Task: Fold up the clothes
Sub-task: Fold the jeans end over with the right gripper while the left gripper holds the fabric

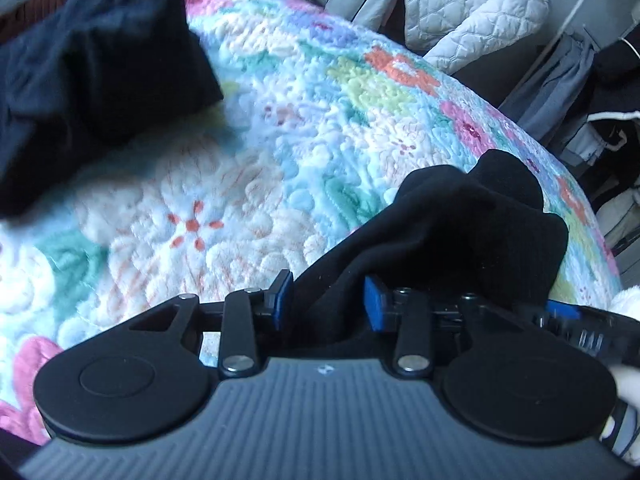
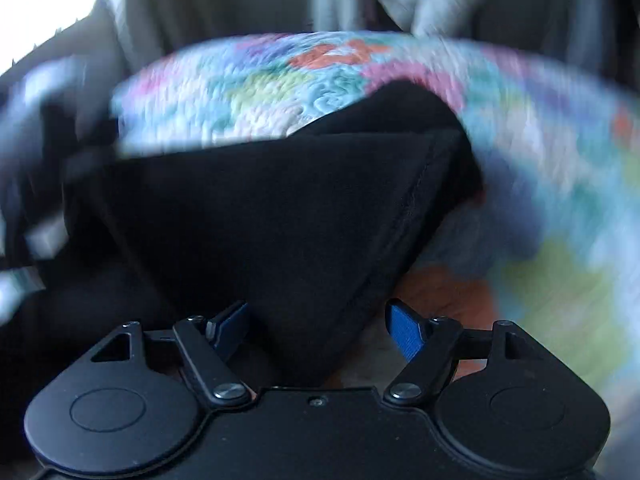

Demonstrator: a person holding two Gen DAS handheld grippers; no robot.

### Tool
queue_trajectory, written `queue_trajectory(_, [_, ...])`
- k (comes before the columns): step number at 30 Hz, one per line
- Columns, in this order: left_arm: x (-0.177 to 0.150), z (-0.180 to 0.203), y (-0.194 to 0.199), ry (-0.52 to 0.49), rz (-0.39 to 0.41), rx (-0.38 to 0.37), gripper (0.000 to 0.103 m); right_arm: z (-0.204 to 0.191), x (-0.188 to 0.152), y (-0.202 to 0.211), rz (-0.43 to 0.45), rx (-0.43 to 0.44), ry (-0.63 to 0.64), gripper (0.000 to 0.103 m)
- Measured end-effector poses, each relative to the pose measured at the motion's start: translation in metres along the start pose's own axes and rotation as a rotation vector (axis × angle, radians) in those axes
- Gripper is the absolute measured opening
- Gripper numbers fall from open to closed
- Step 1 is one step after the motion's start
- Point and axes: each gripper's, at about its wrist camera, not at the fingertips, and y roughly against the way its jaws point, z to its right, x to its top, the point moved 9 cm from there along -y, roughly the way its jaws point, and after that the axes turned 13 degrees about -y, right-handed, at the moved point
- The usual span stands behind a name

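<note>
Black cloth (image 1: 460,232) lies bunched up on the flowery blanket (image 1: 280,120), and a strip of it runs down between the two blue pads of the left gripper (image 1: 328,300); the jaws stand partly open, with the left blue pad (image 1: 280,300) right against the cloth, and the right blue pad (image 1: 376,304) at its other edge; it is hard to tell how hard they pinch, but the cloth fills the gap between them and hangs pulled up from there; a second dark cloth (image 1: 92,64), more navy blue, lies in a heap far off at the top left of the blanket; a white quilted jacket (image 1: 472,12) hangs past the far edge of the bed, next to some grey clothes (image 1: 560,84).

From the right wrist view, all is smeared and blurry; the right gripper (image 2: 316,332) has its jaws wide apart; a pointed corner of the black cloth (image 2: 288,216), with a sewn edge down its right side, reaches down between the blue pads (image 2: 404,332); there is a clear gap between the cloth and the right pad, so this claw has no hold on it; the flowery blanket (image 2: 260,88) shows behind and to the right.
</note>
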Motion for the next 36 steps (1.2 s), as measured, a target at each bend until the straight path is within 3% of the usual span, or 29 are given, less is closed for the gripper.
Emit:
queue_trajectory(1, [0.002, 0.003, 0.008, -0.014, 0.013, -0.003, 0.038, -0.002, 0.009, 0.004, 0.035, 0.072, -0.070, 0.041])
queue_trajectory(2, [0.004, 0.006, 0.016, -0.028, 0.024, -0.010, 0.038, -0.011, 0.017, 0.012, 0.083, 0.149, -0.086, 0.008])
queue_trajectory(4, [0.006, 0.012, 0.029, -0.058, 0.036, -0.026, 0.041, -0.042, 0.029, 0.023, 0.118, 0.250, 0.011, 0.008])
queue_trajectory(6, [0.004, 0.020, 0.037, -0.091, 0.034, -0.042, 0.042, -0.064, 0.043, 0.023, 0.138, 0.261, 0.063, 0.008])
queue_trajectory(8, [0.002, 0.027, 0.045, -0.124, 0.032, -0.059, 0.044, -0.076, 0.063, 0.021, 0.168, 0.312, 0.003, 0.008])
queue_trajectory(10, [-0.007, 0.041, 0.045, -0.149, 0.008, -0.112, 0.050, -0.081, 0.085, 0.018, 0.210, 0.347, -0.064, 0.008])
queue_trajectory(13, [-0.027, 0.060, 0.046, -0.169, -0.029, -0.142, 0.051, -0.075, 0.118, 0.009, 0.304, 0.341, -0.101, 0.014])
queue_trajectory(15, [-0.037, 0.064, 0.044, -0.160, -0.044, -0.150, 0.051, -0.060, 0.137, -0.005, 0.278, 0.319, -0.146, 0.024])
queue_trajectory(18, [-0.042, 0.066, 0.046, -0.155, -0.055, -0.159, 0.051, -0.040, 0.149, -0.041, 0.082, 0.147, -0.123, 0.028])
queue_trajectory(19, [-0.043, 0.066, 0.045, -0.157, -0.059, -0.154, 0.052, -0.036, 0.148, -0.042, 0.060, 0.075, -0.084, 0.034])
queue_trajectory(20, [-0.044, 0.066, 0.043, -0.161, -0.062, -0.149, 0.052, -0.033, 0.148, -0.040, 0.050, 0.003, -0.041, 0.046])
queue_trajectory(24, [-0.047, 0.066, 0.037, -0.177, -0.074, -0.129, 0.054, -0.023, 0.139, 0.014, 0.235, -0.073, -0.044, 0.054])
queue_trajectory(26, [-0.047, 0.065, 0.032, -0.158, -0.074, -0.129, 0.054, -0.017, 0.121, 0.039, 0.284, -0.035, -0.088, 0.063])
queue_trajectory(29, [-0.044, 0.066, 0.029, -0.137, -0.070, -0.131, 0.056, -0.002, 0.073, 0.048, 0.243, 0.042, -0.084, 0.079])
queue_trajectory(32, [-0.040, 0.071, 0.030, -0.143, -0.067, -0.132, 0.057, 0.024, 0.019, 0.028, 0.143, -0.018, -0.005, 0.079])
queue_trajectory(34, [-0.037, 0.073, 0.030, -0.144, -0.067, -0.129, 0.057, 0.036, -0.001, 0.011, 0.105, -0.005, -0.006, 0.078])
queue_trajectory(36, [-0.035, 0.074, 0.030, -0.139, -0.064, -0.126, 0.057, 0.039, -0.005, -0.007, 0.087, 0.038, -0.020, 0.064])
